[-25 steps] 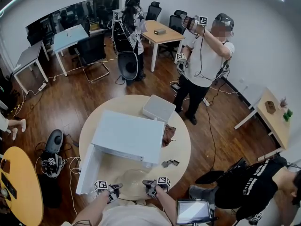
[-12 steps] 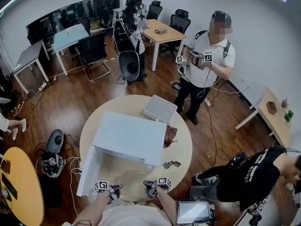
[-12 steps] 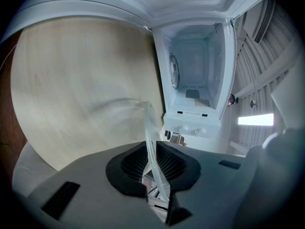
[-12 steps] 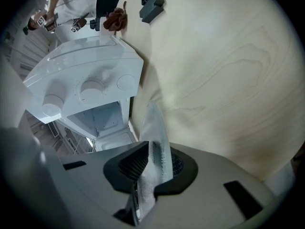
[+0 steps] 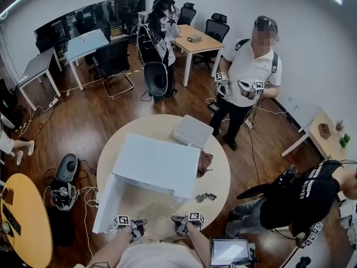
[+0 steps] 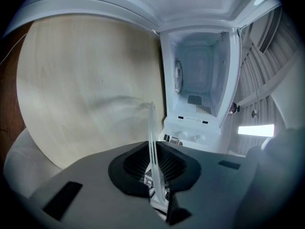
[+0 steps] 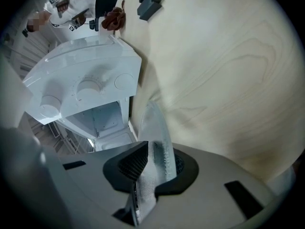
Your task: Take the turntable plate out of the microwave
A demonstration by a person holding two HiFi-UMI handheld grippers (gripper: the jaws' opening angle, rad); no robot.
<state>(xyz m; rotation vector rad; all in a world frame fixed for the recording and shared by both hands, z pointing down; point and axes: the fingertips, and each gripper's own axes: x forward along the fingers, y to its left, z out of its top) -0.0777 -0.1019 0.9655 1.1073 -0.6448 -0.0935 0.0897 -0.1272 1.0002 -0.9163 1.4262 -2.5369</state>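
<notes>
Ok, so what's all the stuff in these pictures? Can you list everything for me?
table: one, light wood, round, in the middle
microwave: one, white, on the table, door open
glass plate: one, clear, in front of the open microwave, at the table's near edge
flat box: one, white, far side of the table
cloth: one, brown, right of the microwave
small bits: about two, grey, on the table's right side
screen: one, grey, bottom edge
other people: at least three, around the room
office chairs: several, black, by the back desks
left gripper: one, grey, shut on the glass plate's rim
right gripper: one, grey, shut on the rim too
</notes>
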